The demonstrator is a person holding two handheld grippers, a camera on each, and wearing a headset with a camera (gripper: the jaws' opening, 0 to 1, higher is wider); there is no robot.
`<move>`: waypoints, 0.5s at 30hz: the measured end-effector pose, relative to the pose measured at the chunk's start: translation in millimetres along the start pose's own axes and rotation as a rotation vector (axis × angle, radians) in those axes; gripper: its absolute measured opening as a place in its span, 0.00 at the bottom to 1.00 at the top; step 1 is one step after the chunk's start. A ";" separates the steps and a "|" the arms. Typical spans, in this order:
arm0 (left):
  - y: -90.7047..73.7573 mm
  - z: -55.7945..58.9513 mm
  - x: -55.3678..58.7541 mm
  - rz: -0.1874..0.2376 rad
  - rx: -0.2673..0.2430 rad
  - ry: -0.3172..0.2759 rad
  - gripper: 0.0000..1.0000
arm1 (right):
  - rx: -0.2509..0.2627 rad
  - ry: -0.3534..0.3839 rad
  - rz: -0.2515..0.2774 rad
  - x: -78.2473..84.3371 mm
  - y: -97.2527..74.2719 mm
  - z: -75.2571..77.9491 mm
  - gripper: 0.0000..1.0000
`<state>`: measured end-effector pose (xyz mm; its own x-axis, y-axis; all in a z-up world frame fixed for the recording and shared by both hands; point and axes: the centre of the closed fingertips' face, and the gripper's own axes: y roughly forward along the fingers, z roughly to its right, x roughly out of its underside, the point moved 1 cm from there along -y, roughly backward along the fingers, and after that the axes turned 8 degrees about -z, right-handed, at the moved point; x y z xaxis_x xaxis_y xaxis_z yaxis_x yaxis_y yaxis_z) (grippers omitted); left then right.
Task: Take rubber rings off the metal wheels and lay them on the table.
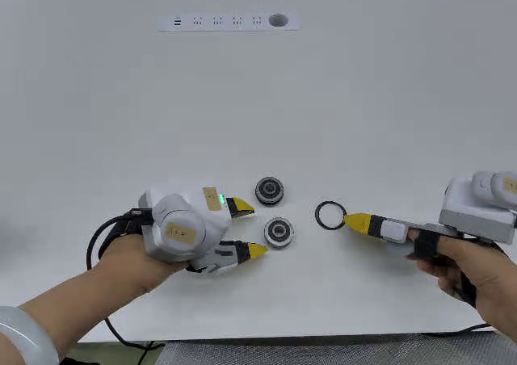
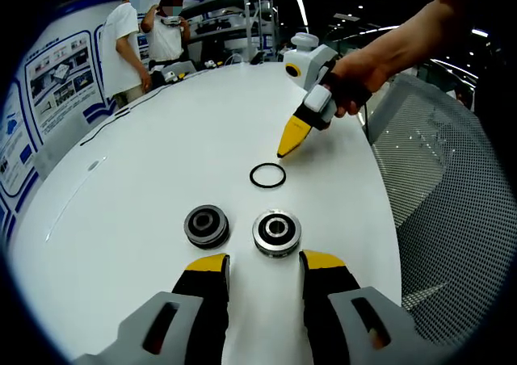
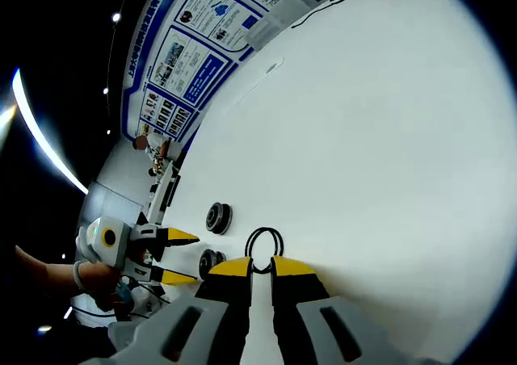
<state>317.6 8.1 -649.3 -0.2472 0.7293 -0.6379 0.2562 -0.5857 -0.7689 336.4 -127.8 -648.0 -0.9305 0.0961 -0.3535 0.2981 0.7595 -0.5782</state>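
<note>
Two metal wheels lie side by side on the white table. The farther wheel has a black ring around it; the nearer wheel shows bare metal. A loose black rubber ring lies flat to their right. My left gripper is open just left of the wheels, holding nothing. My right gripper points at the loose ring's right edge, jaws together with nothing between them.
A white power strip lies at the far side of the table. A black cable trails from my left hand near the front edge. People stand beyond the table's end. A mesh surface lies beside the table.
</note>
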 end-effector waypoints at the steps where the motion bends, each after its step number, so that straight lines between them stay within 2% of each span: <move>1: -0.2 -1.5 -0.6 0.002 -0.001 -0.004 0.36 | -0.001 -0.003 0.004 -1.3 -0.4 -0.9 0.10; 7: -2.8 -11.9 -5.4 0.010 -0.031 -0.003 0.36 | -0.017 -0.009 0.006 -5.1 2.9 -7.3 0.10; 15: -4.9 -34.6 -13.5 0.025 -0.081 -0.020 0.34 | -0.045 -0.026 -0.002 -7.4 12.9 -20.1 0.10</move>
<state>352.0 13.3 -635.5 -0.2580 0.7069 -0.6586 0.3374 -0.5728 -0.7470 342.9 -105.8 -638.1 -0.9250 0.0777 -0.3719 0.2856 0.7878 -0.5457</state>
